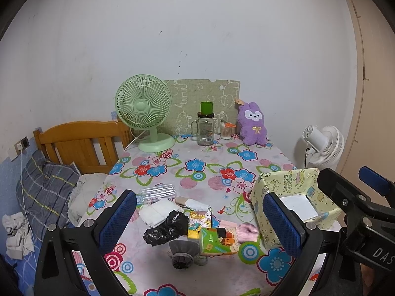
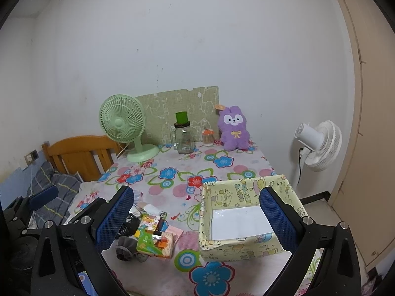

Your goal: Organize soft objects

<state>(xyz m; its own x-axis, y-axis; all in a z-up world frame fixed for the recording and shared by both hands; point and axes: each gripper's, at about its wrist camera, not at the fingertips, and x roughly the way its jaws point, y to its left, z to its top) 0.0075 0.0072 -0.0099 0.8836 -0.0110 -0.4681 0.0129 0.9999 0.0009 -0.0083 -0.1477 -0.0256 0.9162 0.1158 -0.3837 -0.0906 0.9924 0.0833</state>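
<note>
1. Bed [image 1: 37, 197], far left: a grey plaid pillow [image 1: 44, 187] leans at a wooden headboard [image 1: 81, 140], just beside the desk.
2. Desk [image 1: 197, 170], covered by a flower-print cloth; all task items lie on its near half.
3. Left claw [image 1: 201, 220], left wrist view: the two blue-padded fingers [image 1: 117, 218] stand wide apart, holding nothing, above the near edge of the desk with the pile between them.
4. Pile of soft objects, left of the box: a folded white cloth [image 1: 158, 212], a crumpled black plastic bag [image 1: 166, 229] touching it, a grey drawstring pouch [image 1: 182, 252] nearest the camera, two cartoon-print tissue packs [image 1: 217, 241] and a clear ribbed packet [image 1: 158, 192] behind the cloth.
5. Yellow cartoon-print box [image 2: 246, 222], right of the pile and near it: open at the top, white floor bare.
6. Right claw [image 2: 197, 220], right wrist view: fingers wide apart and empty, the left one over the pile, the right one in front of the box's right wall.
7. Back row of the desk, well apart from the pile: green desk fan [image 1: 144, 113], glass jar mug [image 1: 205, 128] bearing a green cup [image 1: 206, 108], a small container of cotton swabs [image 1: 227, 132], and a purple plush rabbit [image 1: 253, 124] upright against the wall board.
8. White floor fan [image 2: 318, 145], standing off the desk to the right.
</note>
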